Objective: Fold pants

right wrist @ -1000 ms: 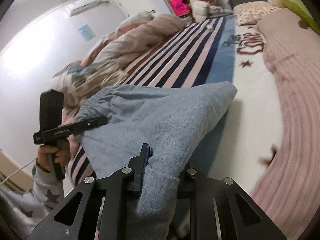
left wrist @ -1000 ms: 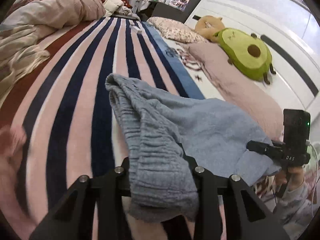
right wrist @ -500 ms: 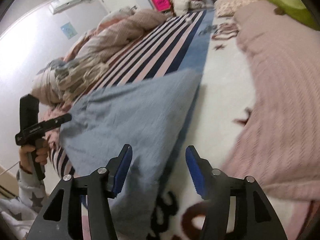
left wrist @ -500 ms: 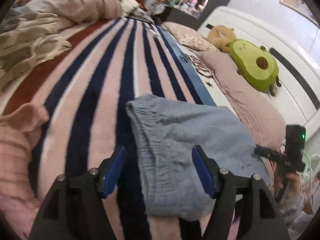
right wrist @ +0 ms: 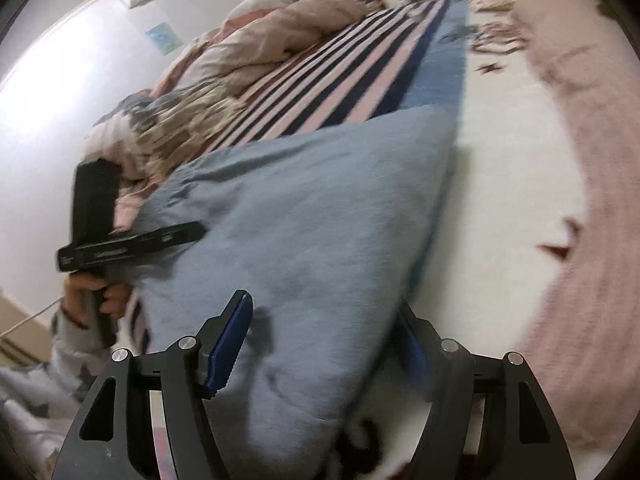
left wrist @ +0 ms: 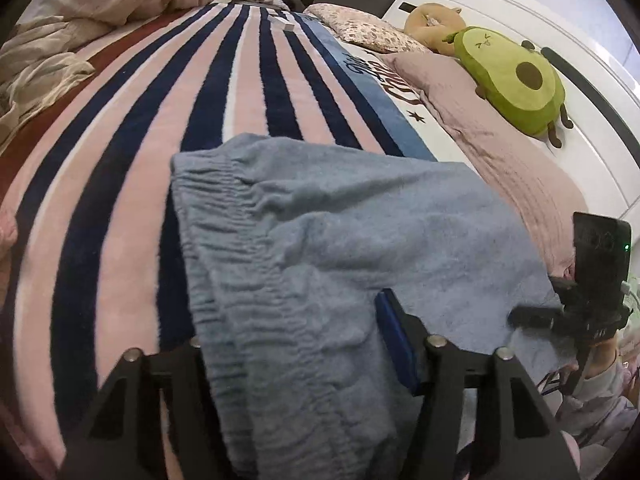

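Pants (left wrist: 320, 264) laid on striped blanket (left wrist: 132, 152), 1 fold apparently down. Left gripper (left wrist: 304, 344) jaws just narrowed, unclenched astride cloth; right gripper (right wrist: 324, 344) just widened, released. Further folds likely remain.

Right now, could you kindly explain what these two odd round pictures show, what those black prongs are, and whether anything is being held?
No robot here: a person holds a two-finger gripper in each hand, with a fisheye camera on each looking along its fingers. One picture is from the left gripper, the other from the right gripper; each also glimpses the other tool. On the striped blanket lie blue-grey pants, folded over; an avocado plush rests by the headboard. Both grippers' jaws have just been opening. The fabric lies between them, but the pads no longer press on it, so nothing is held.
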The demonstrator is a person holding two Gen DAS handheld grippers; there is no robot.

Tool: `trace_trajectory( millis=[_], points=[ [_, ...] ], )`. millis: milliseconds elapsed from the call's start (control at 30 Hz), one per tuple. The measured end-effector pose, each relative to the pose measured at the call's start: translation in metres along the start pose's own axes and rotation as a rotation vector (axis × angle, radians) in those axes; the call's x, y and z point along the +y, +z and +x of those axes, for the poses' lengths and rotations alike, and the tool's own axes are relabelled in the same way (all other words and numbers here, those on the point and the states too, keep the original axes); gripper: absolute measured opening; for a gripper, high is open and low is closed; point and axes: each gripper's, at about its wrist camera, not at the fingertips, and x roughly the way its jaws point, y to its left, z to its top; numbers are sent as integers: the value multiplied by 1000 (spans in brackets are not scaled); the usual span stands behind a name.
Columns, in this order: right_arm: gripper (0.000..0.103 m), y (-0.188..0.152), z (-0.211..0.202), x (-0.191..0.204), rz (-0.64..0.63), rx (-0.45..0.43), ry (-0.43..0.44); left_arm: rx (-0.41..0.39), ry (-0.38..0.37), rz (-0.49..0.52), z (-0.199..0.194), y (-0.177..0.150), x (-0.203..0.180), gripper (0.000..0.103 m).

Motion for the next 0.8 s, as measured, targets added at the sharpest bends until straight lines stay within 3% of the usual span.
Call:
trace_trajectory(
  millis=[100,167,233,400,800],
  points=[
    [65,0,14,9,-15,29,36,-5,2,5,0,0,-2,41],
    [54,1,16,10,-6,24,42,-14,6,11,-3,1,-4,30],
    [34,3,17,11,4,16,19,-29,6,14,-7,2,-6,24],
    [15,9,8,20,-7,-19,-16,-76,11,51,-22,5,-18,18],
    [10,24,-18,72,-92,-90,-45,-209,-8,72,-88,6,-11,16]
  ],
)
